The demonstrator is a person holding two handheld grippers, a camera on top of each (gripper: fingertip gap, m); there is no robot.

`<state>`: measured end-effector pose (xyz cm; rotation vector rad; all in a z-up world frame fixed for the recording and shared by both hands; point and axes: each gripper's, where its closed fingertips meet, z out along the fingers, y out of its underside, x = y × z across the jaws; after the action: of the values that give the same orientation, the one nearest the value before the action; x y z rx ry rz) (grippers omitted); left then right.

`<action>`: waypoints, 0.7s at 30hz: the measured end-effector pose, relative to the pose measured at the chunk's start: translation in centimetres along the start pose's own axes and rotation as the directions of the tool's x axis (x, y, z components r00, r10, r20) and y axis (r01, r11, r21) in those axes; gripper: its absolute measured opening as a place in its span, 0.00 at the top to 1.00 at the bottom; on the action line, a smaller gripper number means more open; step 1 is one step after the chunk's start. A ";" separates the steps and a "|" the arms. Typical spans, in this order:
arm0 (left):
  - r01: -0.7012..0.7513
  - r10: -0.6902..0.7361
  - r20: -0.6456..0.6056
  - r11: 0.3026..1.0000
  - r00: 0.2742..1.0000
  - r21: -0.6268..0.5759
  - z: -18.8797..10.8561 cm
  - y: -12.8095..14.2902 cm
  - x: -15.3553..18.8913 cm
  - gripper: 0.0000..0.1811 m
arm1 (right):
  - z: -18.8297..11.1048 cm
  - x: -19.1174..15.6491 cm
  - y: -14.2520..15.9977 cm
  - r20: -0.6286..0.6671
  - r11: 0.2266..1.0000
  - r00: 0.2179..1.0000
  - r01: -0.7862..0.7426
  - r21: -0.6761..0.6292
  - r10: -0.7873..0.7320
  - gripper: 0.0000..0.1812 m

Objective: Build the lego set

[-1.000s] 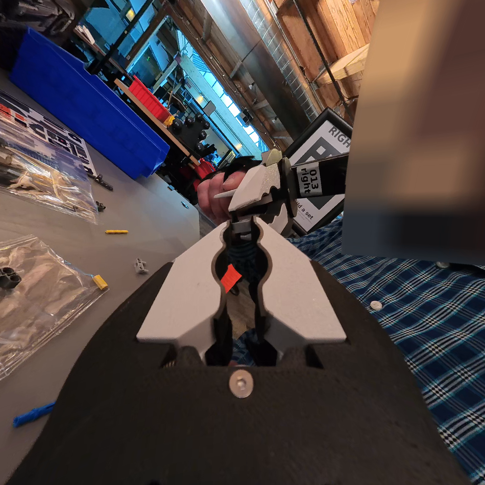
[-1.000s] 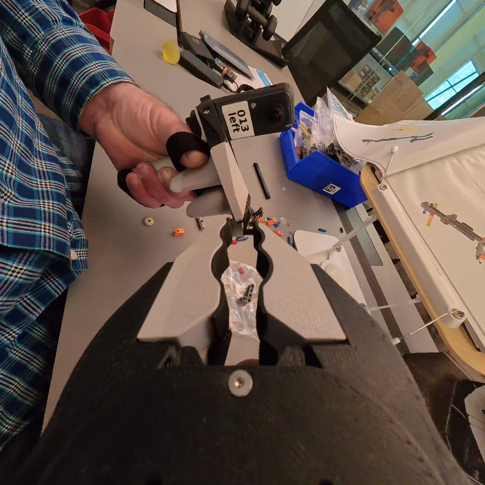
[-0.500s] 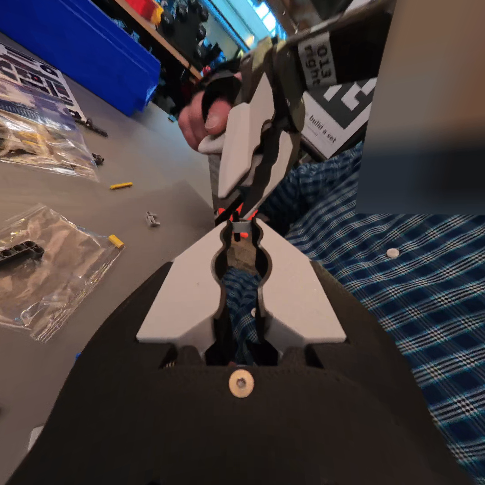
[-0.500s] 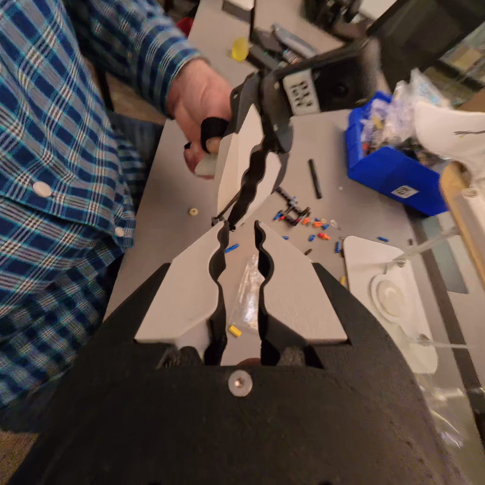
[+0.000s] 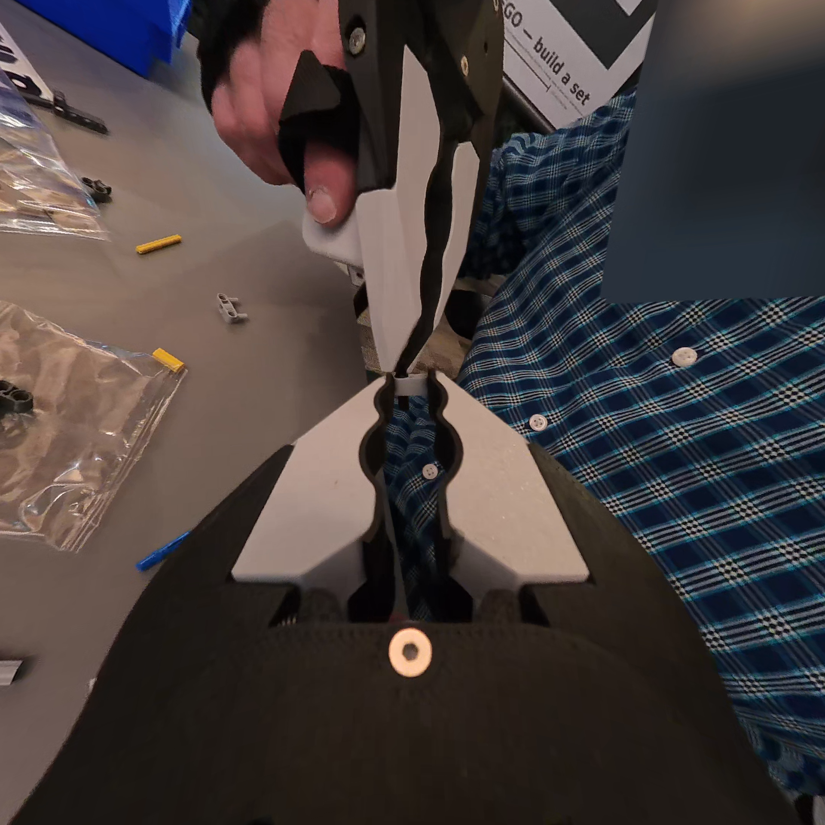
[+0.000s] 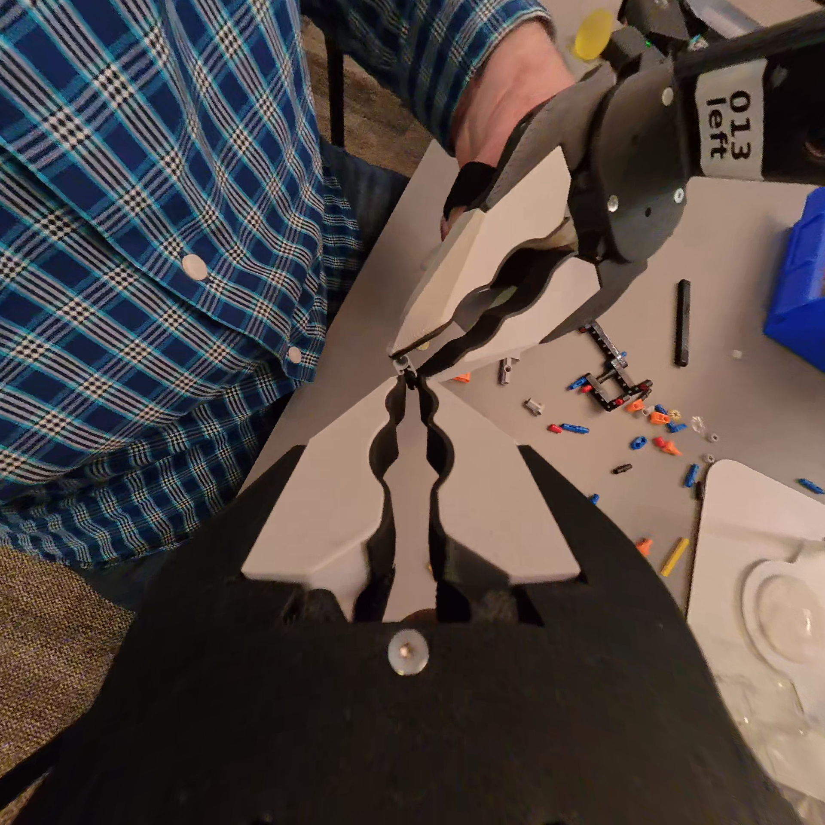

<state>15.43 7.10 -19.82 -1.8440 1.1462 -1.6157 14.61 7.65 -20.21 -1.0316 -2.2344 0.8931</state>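
My left gripper [image 5: 410, 385] is shut on a small light grey lego connector [image 5: 408, 385], held in the air over the table's near edge, in front of a person's plaid shirt. My right gripper [image 6: 408, 380] is shut on a small black pin [image 6: 408, 382]. The two grippers meet tip to tip, so the black pin touches the grey connector [image 6: 404, 364]. In the left wrist view the right gripper [image 5: 401, 372] comes down from above. In the right wrist view the left gripper [image 6: 403, 357] comes in from the upper right. A black, partly built lego frame [image 6: 612, 385] lies on the grey table [image 6: 558, 468].
Loose blue, orange and red pins [image 6: 656, 428] lie around the frame, with a black axle [image 6: 682, 328], a blue bin [image 6: 799, 290] and a white tray [image 6: 759, 527]. The left wrist view shows plastic bags [image 5: 67, 446], a yellow axle [image 5: 158, 244] and a grey connector [image 5: 231, 308]. The grippers are tip to tip, or close to it. From either gripper's tips it is about 25 centimeters to the yellow axle [image 5: 158, 244].
Both grippers have swung toward the person's torso and come together until their tips meet. The right gripper's fingers stand closer together than half a second ago.
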 end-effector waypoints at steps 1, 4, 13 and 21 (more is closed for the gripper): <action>0.000 0.000 -0.004 1.000 1.000 -0.011 0.1 0.1 0.0 0.93 | 0.1 -0.1 0.0 0.006 1.000 1.000 0.009 -0.003 -0.009 0.98; 0.008 -0.008 -0.009 1.000 1.000 -0.023 0.1 0.4 -0.1 0.93 | 0.3 -0.3 0.2 0.014 1.000 1.000 0.001 -0.005 -0.001 0.99; 0.011 -0.019 0.209 0.999 0.978 0.040 -3.9 1.2 -1.5 0.81 | 0.9 1.6 1.1 -0.075 0.983 0.983 -0.158 0.098 0.166 0.99; -0.028 0.152 0.656 0.980 0.739 -0.195 -10.2 6.3 -6.8 0.74 | 2.7 4.3 3.1 -0.124 0.928 0.926 -0.334 0.165 0.355 0.99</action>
<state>3.97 10.96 -26.38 -2.1688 1.0235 -0.6751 11.76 11.65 -23.53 -1.4032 -1.8645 1.0621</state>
